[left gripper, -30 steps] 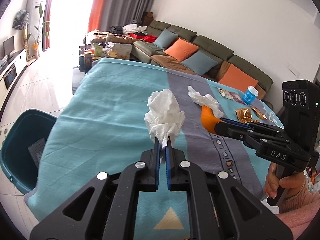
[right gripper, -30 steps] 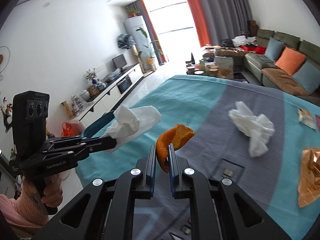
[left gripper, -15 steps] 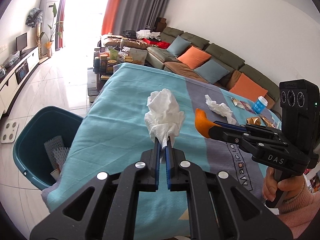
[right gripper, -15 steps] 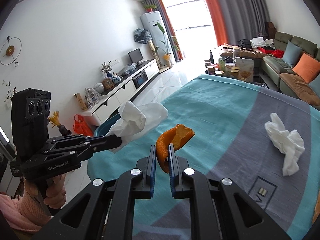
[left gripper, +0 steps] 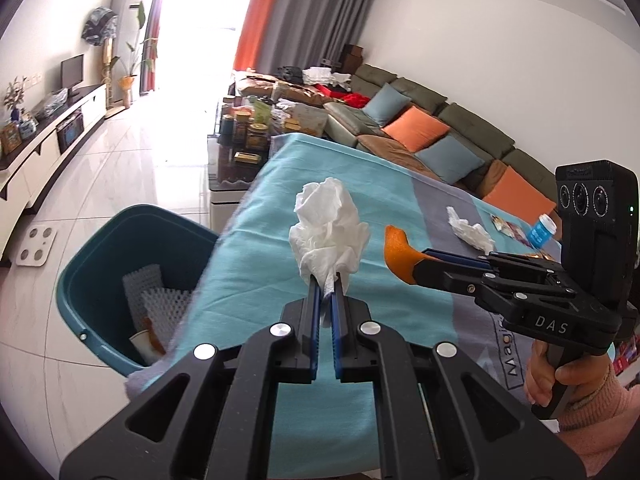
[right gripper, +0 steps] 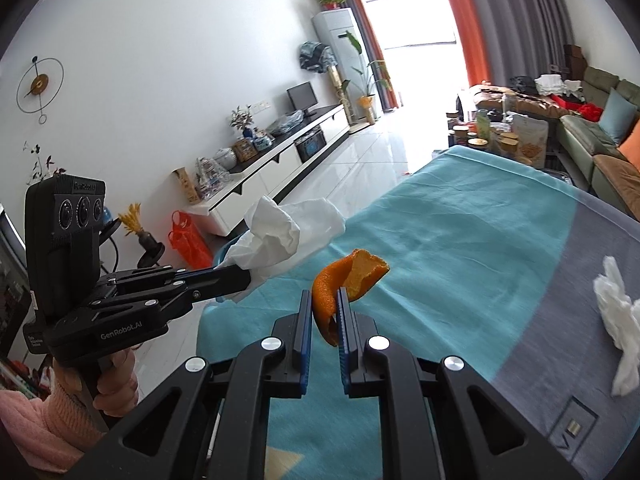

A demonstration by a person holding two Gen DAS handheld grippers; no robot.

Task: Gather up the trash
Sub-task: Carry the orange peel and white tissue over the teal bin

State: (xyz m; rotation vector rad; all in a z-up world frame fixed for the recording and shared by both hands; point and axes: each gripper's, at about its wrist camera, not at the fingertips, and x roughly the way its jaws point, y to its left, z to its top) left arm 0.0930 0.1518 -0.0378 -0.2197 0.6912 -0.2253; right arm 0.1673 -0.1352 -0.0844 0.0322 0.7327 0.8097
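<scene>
- Left hand-held gripper [left gripper: 326, 282], at lower centre of its own wrist view, is clenched on a crumpled white tissue [left gripper: 328, 232]; the tissue rises from between the blue-lined fingers [left gripper: 314, 300] and is lifted clear of the counter.
- Right hand-held gripper [right gripper: 323, 300], at lower centre of the right wrist view, is clenched on a curled orange peel [right gripper: 348, 276], which sticks up and to the right from between its fingers.
- From the left wrist view, the right hand-held gripper reaches in from the right edge with the peel at its tip, just to the right of the held tissue and apart from it.
- Counter [left gripper: 260, 264], covered by a teal and grey cloth, fills the middle of both views.
- A second crumpled tissue [left gripper: 470, 232] lies on the grey band of the cloth, at centre right of the left wrist view and at the right edge of the other.
- A teal bin [left gripper: 80, 280] stands on the tiled floor at lower left of the left wrist view, just beside the counter's edge, with white mesh packing [left gripper: 156, 300] and other scraps inside.
- A blue-labelled bottle [left gripper: 542, 230] stands on the counter at the right, near some wrappers.
</scene>
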